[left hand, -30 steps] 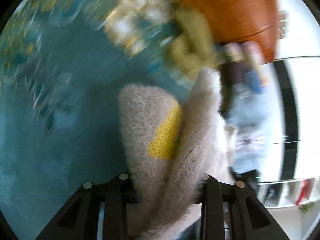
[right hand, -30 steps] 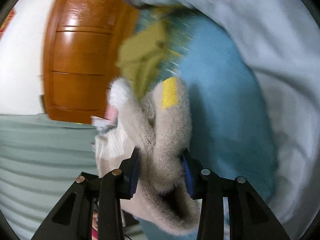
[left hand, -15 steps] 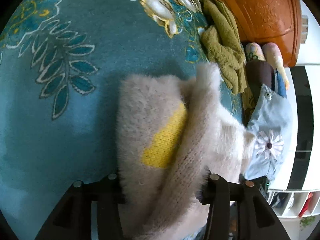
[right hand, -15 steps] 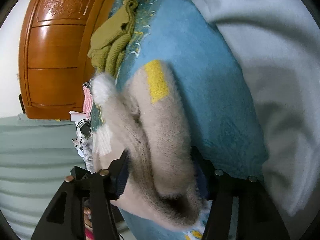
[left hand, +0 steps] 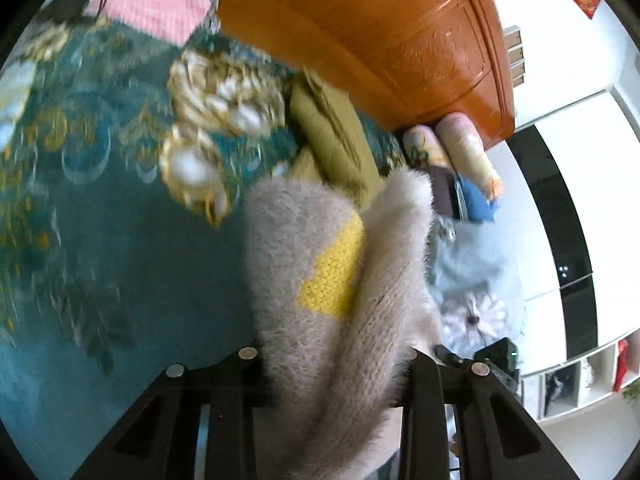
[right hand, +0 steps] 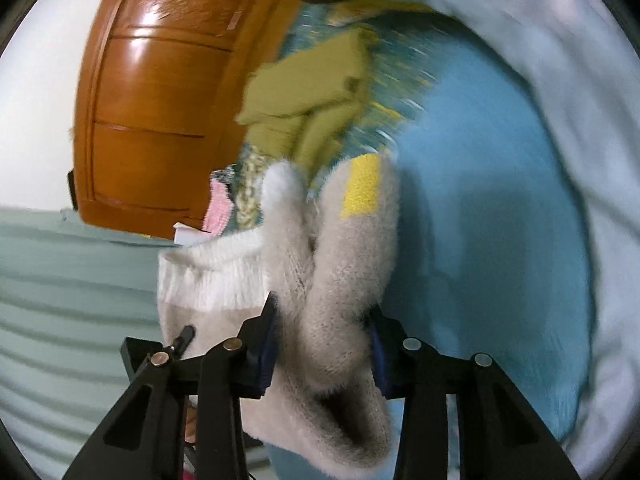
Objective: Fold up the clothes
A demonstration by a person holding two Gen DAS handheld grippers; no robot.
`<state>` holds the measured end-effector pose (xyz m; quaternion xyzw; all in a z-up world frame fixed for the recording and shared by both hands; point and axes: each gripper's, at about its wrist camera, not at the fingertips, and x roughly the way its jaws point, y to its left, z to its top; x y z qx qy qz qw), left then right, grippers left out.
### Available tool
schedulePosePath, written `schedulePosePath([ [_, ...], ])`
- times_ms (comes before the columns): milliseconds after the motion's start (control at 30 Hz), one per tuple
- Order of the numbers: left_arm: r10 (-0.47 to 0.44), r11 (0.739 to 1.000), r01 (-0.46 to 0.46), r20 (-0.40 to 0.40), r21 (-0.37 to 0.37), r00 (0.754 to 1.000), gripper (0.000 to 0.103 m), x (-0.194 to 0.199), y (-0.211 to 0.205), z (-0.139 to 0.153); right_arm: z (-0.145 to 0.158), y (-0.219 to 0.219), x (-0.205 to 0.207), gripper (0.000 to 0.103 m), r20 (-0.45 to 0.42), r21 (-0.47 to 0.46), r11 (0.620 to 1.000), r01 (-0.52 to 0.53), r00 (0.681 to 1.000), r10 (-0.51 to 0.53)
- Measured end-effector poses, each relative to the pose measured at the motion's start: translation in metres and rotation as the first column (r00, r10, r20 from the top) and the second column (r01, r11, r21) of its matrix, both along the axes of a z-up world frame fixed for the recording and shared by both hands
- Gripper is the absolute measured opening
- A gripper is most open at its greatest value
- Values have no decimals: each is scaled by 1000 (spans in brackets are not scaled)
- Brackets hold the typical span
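A fluffy beige sweater [left hand: 304, 264] with a yellow patch is bunched between both grippers, above a teal flowered bedspread [left hand: 120, 248]. My left gripper [left hand: 336, 364] is shut on a thick fold of it. My right gripper [right hand: 324, 336] is shut on another fold of the sweater [right hand: 344, 264], whose white ribbed hem hangs to the left. The fingertips of both grippers are buried in the fabric.
An olive-green garment [left hand: 332, 140] lies folded on the bed near the orange wooden headboard [left hand: 400, 40]. A pink knit [left hand: 156, 12], rolled items [left hand: 464, 152] and a light blue garment with a flower [left hand: 472, 280] lie nearby. A pale blue cloth [right hand: 560, 120] covers the right side.
Both grippers have lifted and swung with the sweater; the views now point more toward the headboard. Both grips stay the same.
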<state>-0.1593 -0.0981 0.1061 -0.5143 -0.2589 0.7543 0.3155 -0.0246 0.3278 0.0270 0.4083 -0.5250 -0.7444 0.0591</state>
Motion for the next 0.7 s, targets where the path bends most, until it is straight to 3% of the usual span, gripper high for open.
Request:
schedulePosePath([
  [67,29,1000,-29,3,-6,1000,33,-15,3,-9,1,3,-19,40,7,34,999,-17,1000,17],
  [167,93,996,-91,114,-26,989,33,-29,-5,-50,-18,2,-42,40,75,61,997,-37,997,32],
  [267,149,985,-125,217,-121,965,35,-35,-10,-91,-38,-5,-49,41,155,101,992,-73,986,57],
  [367,194,981,-178,304,-79,933,43,-32,-23,-116,-51,-2,-42,50,177,58,997,-56,983,45],
  [433,204,979,-199,339,-51,918,44,-31,-28,-118,-49,1,-38,50,170,47,997,-62,984,53],
  [500,192,981,-169,325,-98,926,47,-29,-27,-107,-40,2,-33,51,155,72,994,-77,986,65],
  [567,190,972,-141,279,-187,941,49,-26,-26,-87,-23,-2,-27,51,133,145,984,-101,988,82],
  [700,216,943,-166,152,-288,964,49,-10,-29,-46,13,-17,-9,51,74,323,940,-110,993,91],
])
